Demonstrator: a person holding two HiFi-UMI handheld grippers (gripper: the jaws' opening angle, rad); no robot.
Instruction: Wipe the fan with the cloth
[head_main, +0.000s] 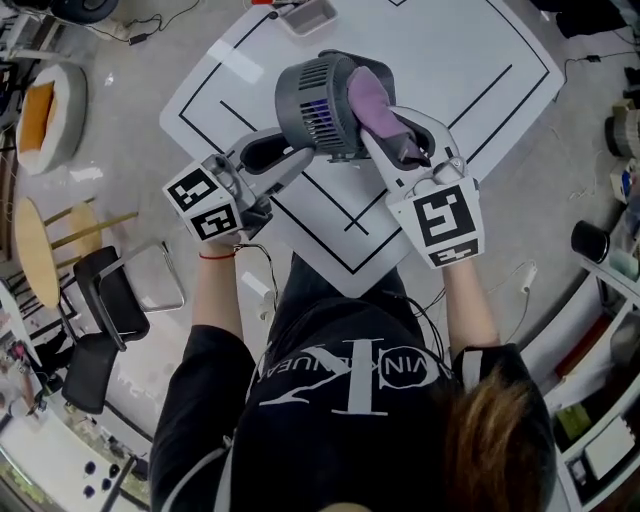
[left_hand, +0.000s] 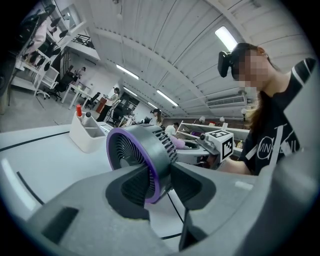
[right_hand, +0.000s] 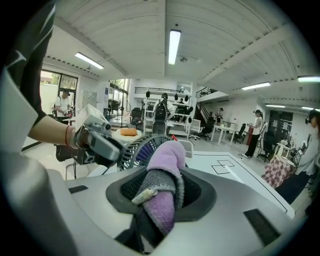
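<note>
The fan (head_main: 318, 105) is over the table (head_main: 480, 60), gripped at its lower edge by the left gripper (head_main: 283, 158), whose jaws stand partly apart around it. The cloth (head_main: 373, 103) is pinched in the right gripper (head_main: 392, 135) and laid against the housing. The fan should be braced firmly while the cloth is drawn round with light, even pressure.

place: open lab hall | cues: strip lights (right_hand: 174, 46), worktables (right_hand: 227, 131), office chair (head_main: 98, 315), shelves (head_main: 600, 450)
</note>
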